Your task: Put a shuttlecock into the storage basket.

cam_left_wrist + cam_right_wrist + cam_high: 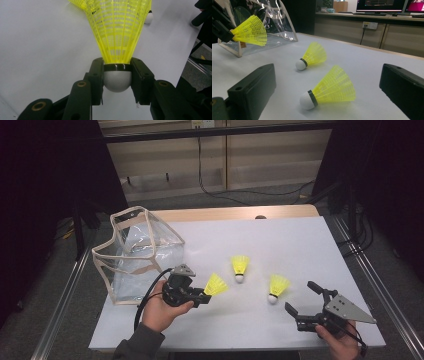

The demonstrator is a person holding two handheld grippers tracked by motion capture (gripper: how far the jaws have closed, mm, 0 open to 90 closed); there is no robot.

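- Table [300, 240] with a white top carries everything; a clear pouch [137, 252] stands open at its left edge.
- Our left gripper [202, 297], near the front edge beside the pouch, clamps the held shuttlecock [117, 37] by its white cork.
- Our right gripper [302, 299], jaws wide and empty, sits at the front right corner.
- Two loose shuttlecocks [240, 267] [277, 287] lie mid-table.
- Judged step: carrying; next we swing left and drop it into the pouch mouth.

bag [135, 251]: clear, on table [280, 235] (left side) | monitors [384, 5]: lit
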